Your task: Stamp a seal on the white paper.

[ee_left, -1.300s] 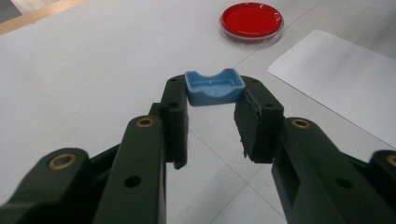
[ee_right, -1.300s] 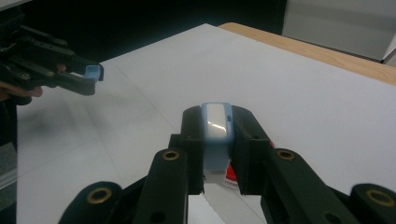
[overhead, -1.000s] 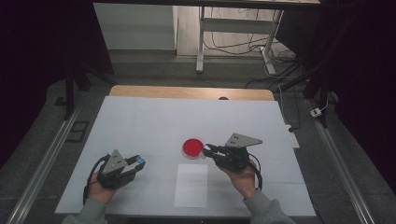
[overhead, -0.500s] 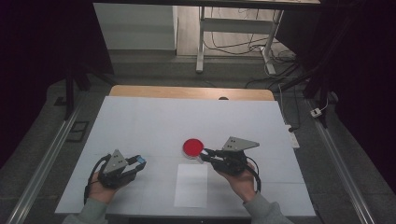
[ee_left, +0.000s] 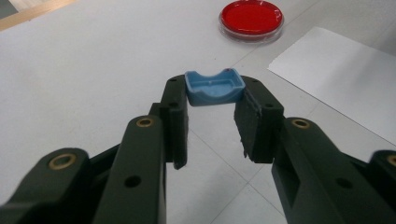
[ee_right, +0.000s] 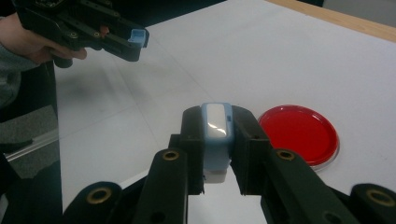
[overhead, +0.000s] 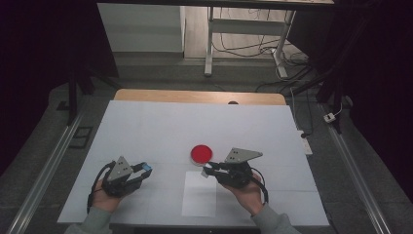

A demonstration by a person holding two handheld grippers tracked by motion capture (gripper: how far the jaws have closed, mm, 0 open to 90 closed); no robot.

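My left fingers (ee_left: 212,116) are gripping a blue cap (ee_left: 214,87), my right fingers (ee_right: 215,144) clamping a white-blue block (ee_right: 216,135) beside the red dish (overhead: 201,153); white tabletop (overhead: 156,126) is lying open toward its wooden far edge (overhead: 195,96).

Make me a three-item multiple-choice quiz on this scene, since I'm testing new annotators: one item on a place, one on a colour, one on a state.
1. Where does the round dish stand?
A. on the sheet of paper
B. on the white table top, beyond the sheet of paper
C. between one gripper's jaws

2. What colour fills the dish?
A. red
B. green
C. yellow

3. How is the left gripper?
A. open, with nothing in it
B. lying on the table
C. shut on a small blue cap

Key: 1 B, the high view shows bare table around the dish; 2 A, the left gripper view shows red; 3 C, the pads press on the cap's ends.
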